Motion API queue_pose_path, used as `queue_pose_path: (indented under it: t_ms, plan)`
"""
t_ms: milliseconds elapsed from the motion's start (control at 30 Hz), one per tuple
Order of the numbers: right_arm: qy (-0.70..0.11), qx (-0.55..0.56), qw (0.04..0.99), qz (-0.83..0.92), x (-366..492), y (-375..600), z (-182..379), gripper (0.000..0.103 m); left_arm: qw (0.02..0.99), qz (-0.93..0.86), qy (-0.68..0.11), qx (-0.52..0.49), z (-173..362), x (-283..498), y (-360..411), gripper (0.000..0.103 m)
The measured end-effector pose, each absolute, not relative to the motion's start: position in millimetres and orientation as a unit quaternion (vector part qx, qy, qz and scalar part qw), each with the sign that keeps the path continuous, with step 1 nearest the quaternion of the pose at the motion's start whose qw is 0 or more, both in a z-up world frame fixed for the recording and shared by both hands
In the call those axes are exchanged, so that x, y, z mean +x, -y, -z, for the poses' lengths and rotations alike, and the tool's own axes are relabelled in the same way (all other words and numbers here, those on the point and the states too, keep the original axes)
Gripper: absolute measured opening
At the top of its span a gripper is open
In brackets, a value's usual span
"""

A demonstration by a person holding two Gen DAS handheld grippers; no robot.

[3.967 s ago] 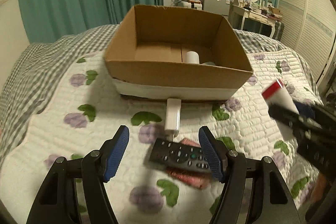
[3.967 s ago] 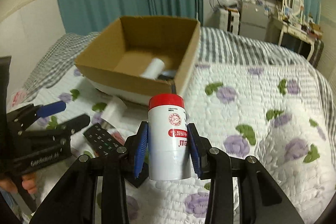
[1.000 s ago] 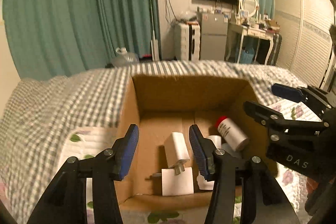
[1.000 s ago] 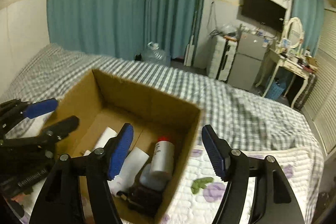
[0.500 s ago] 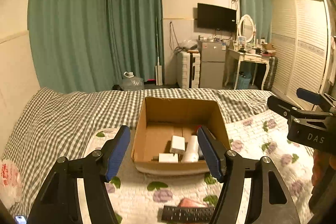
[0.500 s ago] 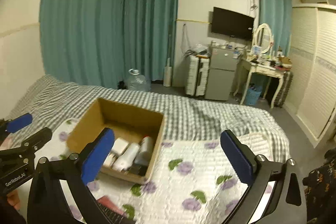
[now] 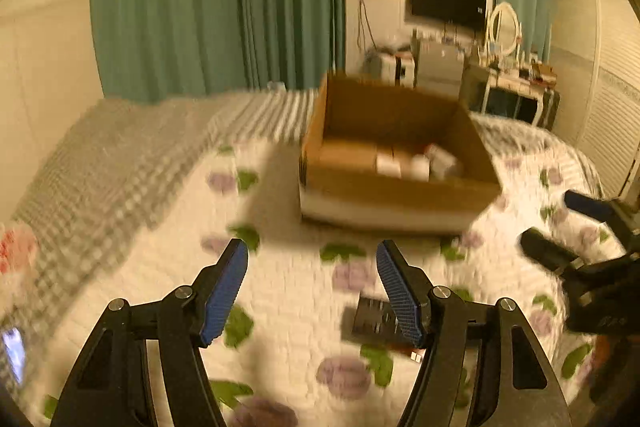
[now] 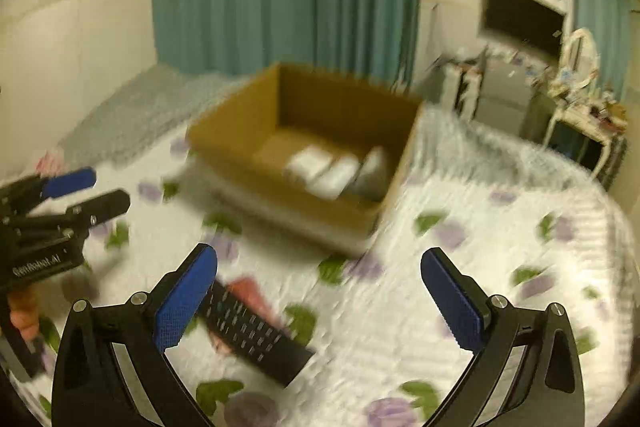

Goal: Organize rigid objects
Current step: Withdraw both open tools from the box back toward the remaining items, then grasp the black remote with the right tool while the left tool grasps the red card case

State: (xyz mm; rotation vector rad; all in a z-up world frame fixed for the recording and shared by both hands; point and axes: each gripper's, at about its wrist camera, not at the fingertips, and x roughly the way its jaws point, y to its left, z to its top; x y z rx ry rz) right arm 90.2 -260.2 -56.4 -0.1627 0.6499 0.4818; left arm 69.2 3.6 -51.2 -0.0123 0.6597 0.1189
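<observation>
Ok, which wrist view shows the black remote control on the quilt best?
The right wrist view: the remote control lies nearly whole on the quilt, button rows visible, only its far end behind a finger. In the left wrist view the remote control is blurred and half hidden behind a finger.

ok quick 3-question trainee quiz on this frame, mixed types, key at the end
1. True or false: the left gripper holds the remote control.
2. What still lies on the quilt, outside the cardboard box? A) remote control B) mug C) shoe
3. Fill in: the right gripper has its jaws ____.

Key: 1 false, it is empty; 2 A; 3 open, with nothing between them.
</observation>
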Motion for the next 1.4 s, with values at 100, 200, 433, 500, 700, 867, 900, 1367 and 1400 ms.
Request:
queue_pose_path:
  t_ms: [100, 200, 433, 500, 700, 867, 900, 1367, 1400]
  plan:
    - [-0.343, -0.116, 0.899, -0.246, 89.0, 244.4, 84.6, 0.102, 0.935, -0.073, -0.346, 0.013, 70.5, 66.9, -1.4, 0.07]
    - [-0.358, -0.149, 0.882, -0.27, 86.4, 226.1, 105.1, 0.099, 0.929, -0.075, -0.363, 0.012, 80.2, 66.3, -0.8, 0.07]
    - [-0.406, -0.196, 0.836, -0.314, 91.4, 193.2, 145.7, 0.071, 0.923, -0.084, -0.374, 0.009, 87.6, 68.2, -7.8, 0.07]
    - [-0.409, -0.185, 0.835, -0.317, 93.0, 194.6, 148.3, 0.06, 0.922, -0.084, -0.378, 0.006, 89.1, 69.5, -8.1, 0.07]
    - [-0.405, -0.159, 0.854, -0.285, 88.5, 216.7, 135.1, 0.029, 0.917, -0.081, -0.39, 0.016, 92.9, 74.0, -3.6, 0.07]
    - [-0.394, -0.126, 0.874, -0.254, 88.4, 250.6, 110.6, 0.02, 0.915, -0.07, -0.397, 0.018, 93.7, 76.6, 1.0, 0.07]
    - [-0.393, -0.115, 0.878, -0.248, 89.8, 258.4, 106.8, 0.02, 0.913, -0.065, -0.402, 0.016, 93.7, 78.2, 2.7, 0.07]
    - [-0.403, -0.025, 0.893, -0.2, 108.1, 306.0, 93.4, 0.02, 0.88, 0.05, -0.47, 0.043, 121.7, 103.1, 81.5, 0.07]
    - [-0.404, -0.025, 0.893, -0.199, 108.5, 305.9, 93.6, 0.02, 0.875, 0.048, -0.478, 0.055, 129.9, 107.8, 85.4, 0.07]
